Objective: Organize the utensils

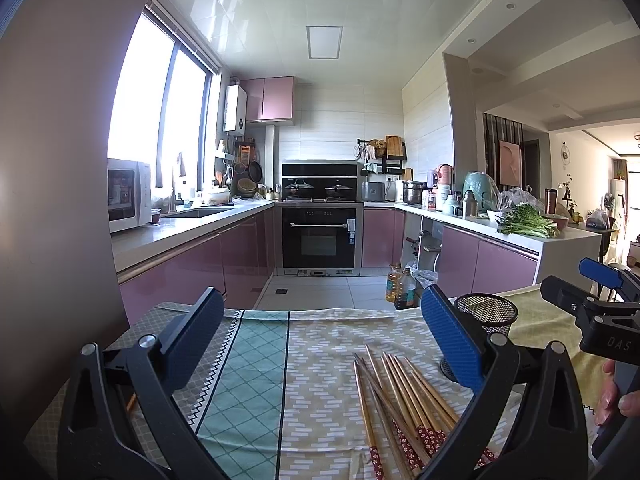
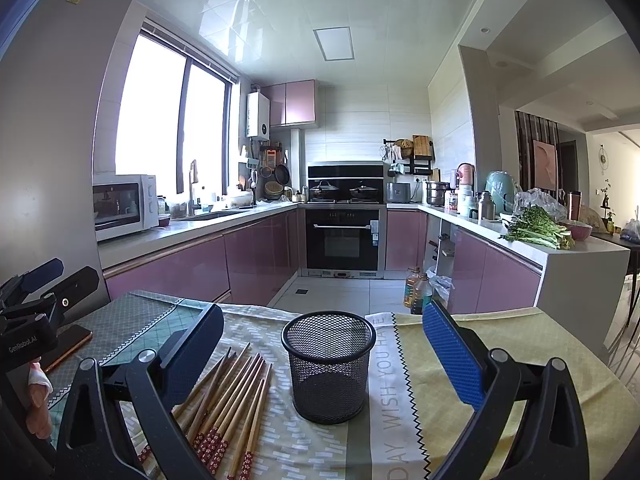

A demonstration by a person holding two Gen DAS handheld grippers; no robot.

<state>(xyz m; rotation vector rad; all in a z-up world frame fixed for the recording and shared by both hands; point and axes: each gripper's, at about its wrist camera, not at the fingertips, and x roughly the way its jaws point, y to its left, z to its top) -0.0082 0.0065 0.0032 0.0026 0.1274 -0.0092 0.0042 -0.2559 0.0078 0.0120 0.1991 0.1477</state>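
A: Where are the chopsticks [image 2: 228, 408]?
B: Loose on the tablecloth [image 1: 320, 344], just left of the upright mesh holder [image 2: 329, 364]; none inside.
A: The grippers?
B: Left gripper [image 1: 322, 344] spread wide, empty; right gripper [image 2: 324, 354] likewise, framing the holder.

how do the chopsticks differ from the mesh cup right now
The chopsticks lie flat in a loose fan; the mesh cup stands upright. The chopsticks are tan wood with red patterned ends; the mesh cup is black wire. Both rest on the tablecloth, neither in a claw.
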